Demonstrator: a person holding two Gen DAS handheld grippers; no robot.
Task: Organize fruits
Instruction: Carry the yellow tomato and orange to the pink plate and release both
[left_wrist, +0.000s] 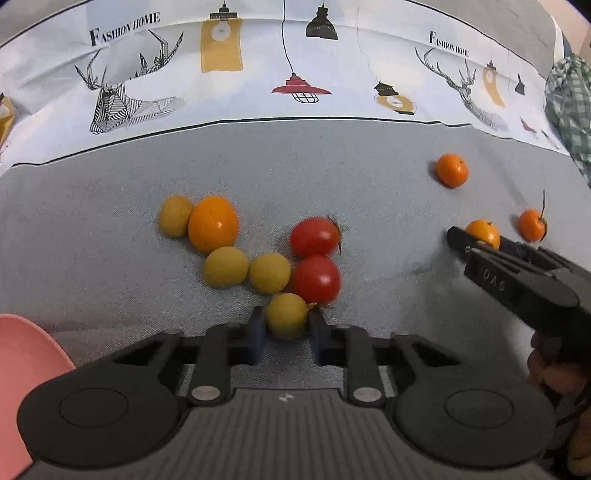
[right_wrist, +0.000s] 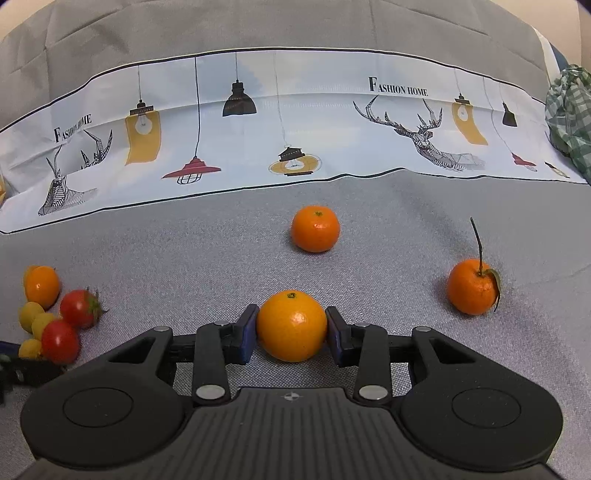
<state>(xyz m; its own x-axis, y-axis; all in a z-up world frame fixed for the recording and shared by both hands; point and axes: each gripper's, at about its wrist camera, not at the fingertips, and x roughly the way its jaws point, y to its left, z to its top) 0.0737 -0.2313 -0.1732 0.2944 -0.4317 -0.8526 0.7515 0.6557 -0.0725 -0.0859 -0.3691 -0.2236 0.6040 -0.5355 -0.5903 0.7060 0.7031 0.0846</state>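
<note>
Left to right. A pink plate (left_wrist: 26, 373) shows its rim at 8 o'clock in the left wrist view, partly cut off by the frame edge.

On the grey tabletop (left_wrist: 110, 258), a cluster of fruit lies near centre: small yellow fruits (left_wrist: 226, 266), one larger orange fruit (left_wrist: 213, 223) at 10 o'clock of the cluster, and two tomatoes (left_wrist: 314, 237) touching each other at its 3 o'clock side.

The left tool (left_wrist: 286, 334) is closed on the nearest yellow fruit (left_wrist: 287, 315), with both blue pads against its sides. The fruit appears to rest on the cloth; whether it is lifted cannot be told.

The right tool (right_wrist: 291, 330) is closed on an orange (right_wrist: 291, 325), pads pressed to both flanks. Two loose mandarins remain: one (right_wrist: 315, 229) at 12 o'clock of the held orange, and one with a long stem (right_wrist: 472, 291) at 3 o'clock, both well apart from it.

Judgement: the step in hand is the paired grasp, one fruit per tool, with sorting barely begun. The next move calls for lifting both clear without nudging neighbours, particularly the tomato just beside the left pad, then carrying each to its group. The plate is a likely destination; that is not confirmed.
</note>
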